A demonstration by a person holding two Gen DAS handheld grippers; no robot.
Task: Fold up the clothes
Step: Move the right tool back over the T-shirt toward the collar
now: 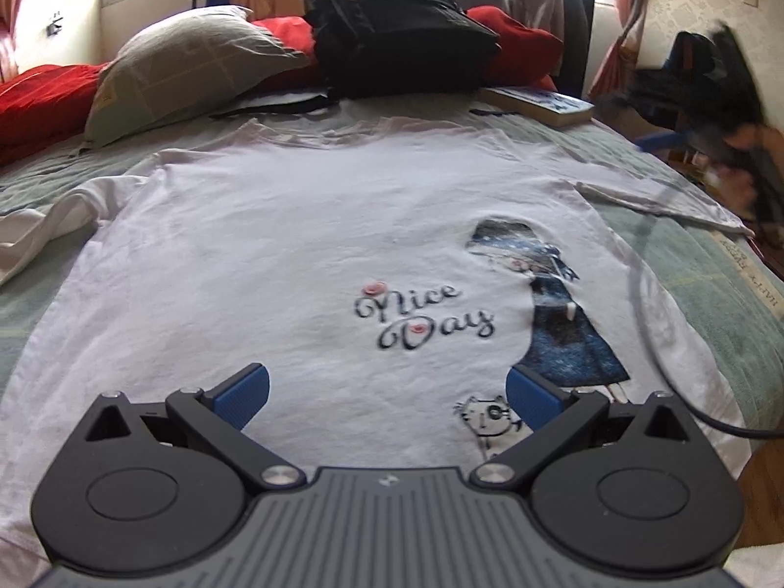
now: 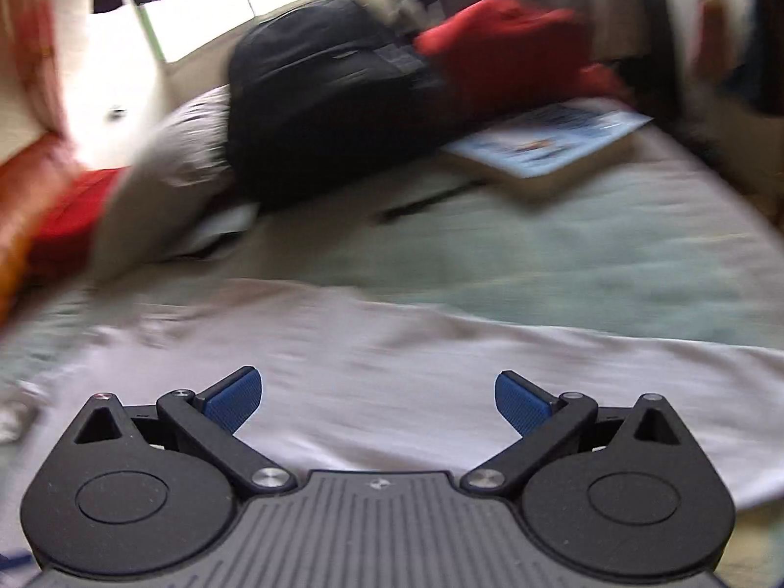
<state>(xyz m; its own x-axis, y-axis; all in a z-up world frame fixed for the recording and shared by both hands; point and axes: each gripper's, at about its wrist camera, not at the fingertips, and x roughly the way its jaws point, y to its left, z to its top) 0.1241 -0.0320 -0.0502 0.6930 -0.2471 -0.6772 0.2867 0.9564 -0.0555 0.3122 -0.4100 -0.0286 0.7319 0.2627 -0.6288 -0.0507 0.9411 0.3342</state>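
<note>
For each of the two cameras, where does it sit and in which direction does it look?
Left wrist: sits on the left gripper, looks along the bed over the white T-shirt toward the backpack and window; only its open blue-padded fingers show.
Right wrist: sits on the right gripper, blurred, looks over the shirt's edge toward the book; only its open fingers show.
Shared: T-shirt, backpack, book, grey pillow, red bedding.
</note>
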